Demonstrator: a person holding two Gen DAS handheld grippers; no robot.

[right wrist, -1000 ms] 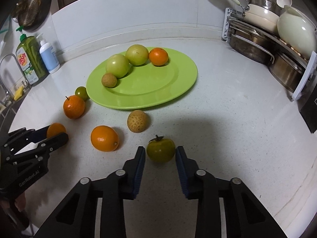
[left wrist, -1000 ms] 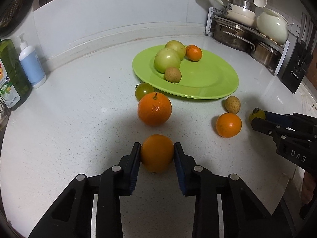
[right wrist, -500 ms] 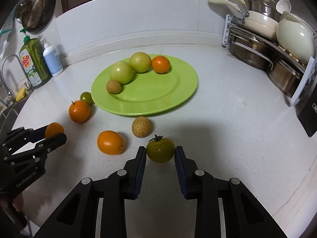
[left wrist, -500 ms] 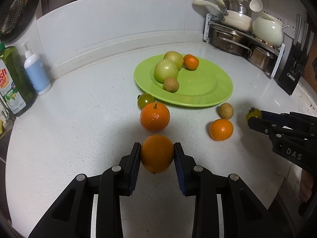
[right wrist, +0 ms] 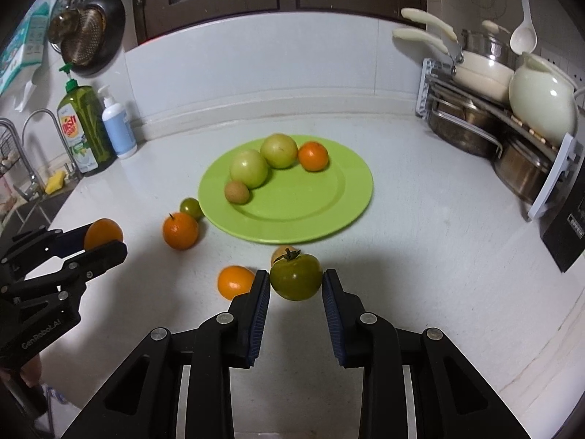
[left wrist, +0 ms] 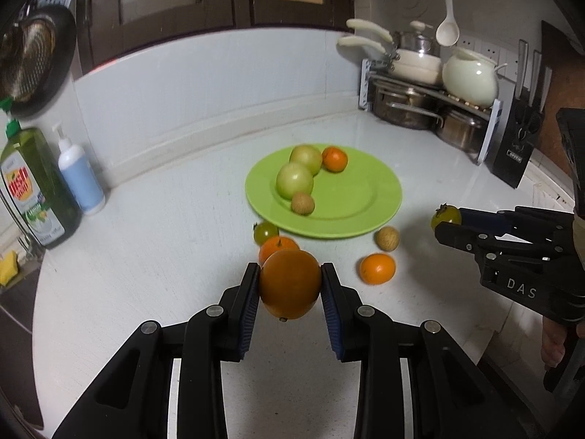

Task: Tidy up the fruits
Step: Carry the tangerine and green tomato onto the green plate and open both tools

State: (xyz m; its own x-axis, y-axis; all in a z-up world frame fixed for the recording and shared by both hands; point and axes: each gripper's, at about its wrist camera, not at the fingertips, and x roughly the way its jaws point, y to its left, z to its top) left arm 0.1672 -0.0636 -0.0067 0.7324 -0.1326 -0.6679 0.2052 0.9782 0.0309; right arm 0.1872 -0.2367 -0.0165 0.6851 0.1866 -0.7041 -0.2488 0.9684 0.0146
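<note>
Above the white counter (left wrist: 146,256), the left hand-held gripper (left wrist: 290,285) clamps an orange (left wrist: 290,283) and the right hand-held gripper (right wrist: 296,281) a green tomato (right wrist: 297,276); either could slip, scattering the 4 fruits on the green plate (right wrist: 329,212).

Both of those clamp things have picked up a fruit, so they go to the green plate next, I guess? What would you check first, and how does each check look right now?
1. Left gripper clamped on the orange: ok, jaws press both sides.
2. Right gripper clamped on the green tomato: ok.
3. Both fruits clear of the counter: ok, shadows lie below them.
4. Free room on the green plate: ok, its four fruits sit toward the back left.
5. Loose fruit in the way: not ok, a stemmed orange lies just ahead of the left gripper.
6. Grip firm enough to carry: cannot tell.
</note>
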